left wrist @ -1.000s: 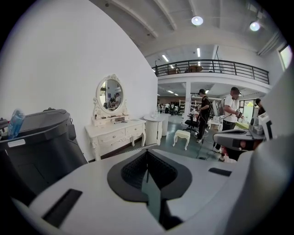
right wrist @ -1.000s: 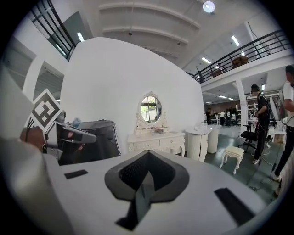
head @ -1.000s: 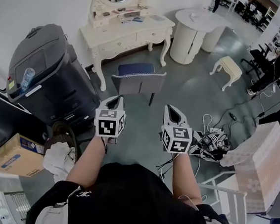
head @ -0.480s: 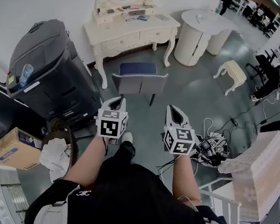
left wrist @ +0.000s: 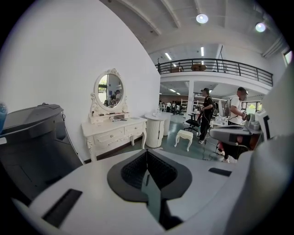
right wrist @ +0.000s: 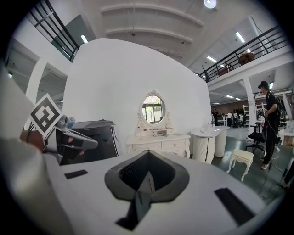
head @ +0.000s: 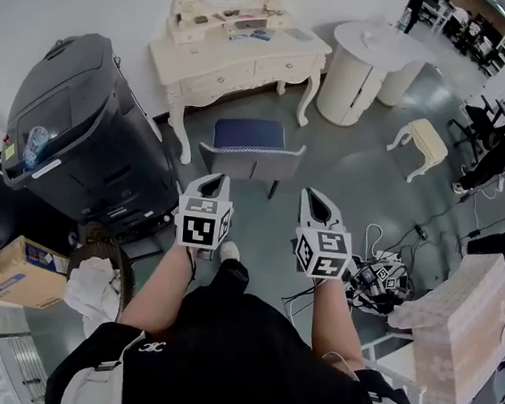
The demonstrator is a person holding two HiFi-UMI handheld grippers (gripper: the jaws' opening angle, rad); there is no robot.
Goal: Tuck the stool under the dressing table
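Note:
A grey stool with a blue seat [head: 249, 144] stands on the floor just in front of the cream dressing table [head: 241, 56] with its oval mirror. My left gripper [head: 208, 183] and right gripper [head: 313, 201] are held side by side a short way behind the stool, not touching it. Both are shut with nothing between the jaws. The left gripper view shows the left gripper [left wrist: 147, 153] pointing at the dressing table [left wrist: 115, 133]; the blue stool is hidden below the jaws. The right gripper [right wrist: 147, 158] also faces the dressing table [right wrist: 158, 142].
A large black machine [head: 71, 133] stands left of the table, with a cardboard box [head: 14, 270] nearer me. A round white table [head: 366, 61] and a small cream stool [head: 423, 143] are at the right. Cables [head: 379, 275] lie on the floor beside a wrapped box [head: 460, 317]. People stand at the far right.
The person has stepped forward: both grippers have come closer to the blue stool and dressing table, still shut. A foot now shows between the arms.

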